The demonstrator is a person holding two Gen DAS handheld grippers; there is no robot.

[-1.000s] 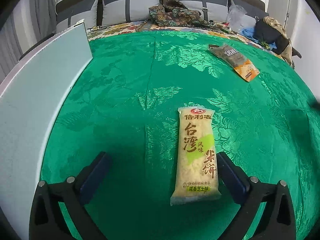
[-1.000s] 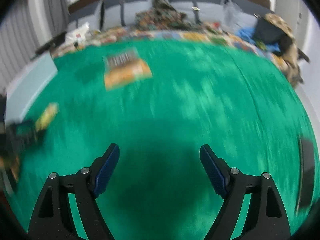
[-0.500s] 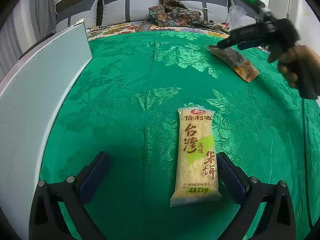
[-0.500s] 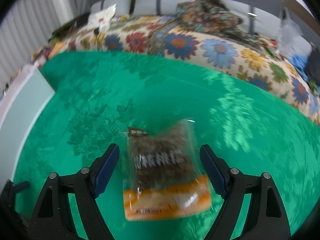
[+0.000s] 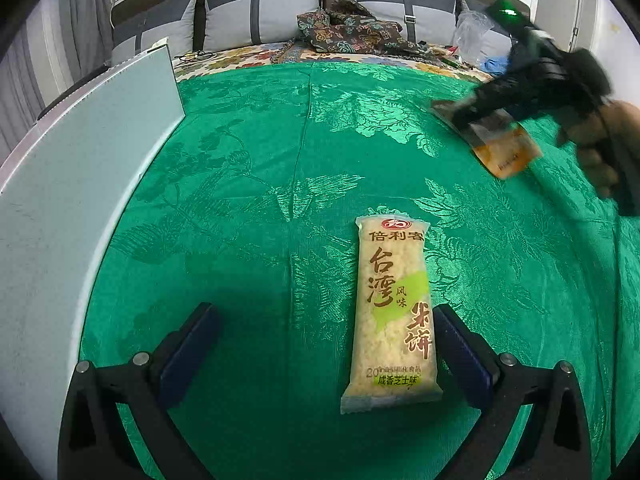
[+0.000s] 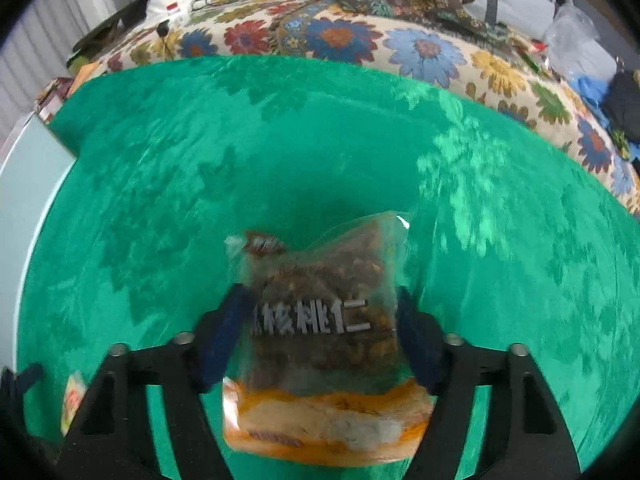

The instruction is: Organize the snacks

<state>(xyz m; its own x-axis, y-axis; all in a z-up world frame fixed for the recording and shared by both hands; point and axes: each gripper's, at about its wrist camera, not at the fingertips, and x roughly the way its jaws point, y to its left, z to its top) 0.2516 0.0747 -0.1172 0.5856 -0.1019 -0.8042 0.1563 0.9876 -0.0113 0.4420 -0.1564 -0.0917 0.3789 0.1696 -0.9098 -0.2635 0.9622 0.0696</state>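
Observation:
A yellow rice cracker pack lies on the green cloth, just inside the right finger of my open left gripper, untouched. My right gripper has closed on a clear walnut bag with an orange bottom; both pads press its sides. In the left wrist view the right gripper shows at the far right over that bag. The cracker pack shows small at the lower left of the right wrist view.
A pale grey board stands along the left edge of the cloth. Beyond the cloth are a floral sheet, grey cushions, a patterned cloth heap, and a plastic bag.
My right gripper swung over to the walnut bag, came down around it and closed on it. The left gripper and cracker pack have not moved.

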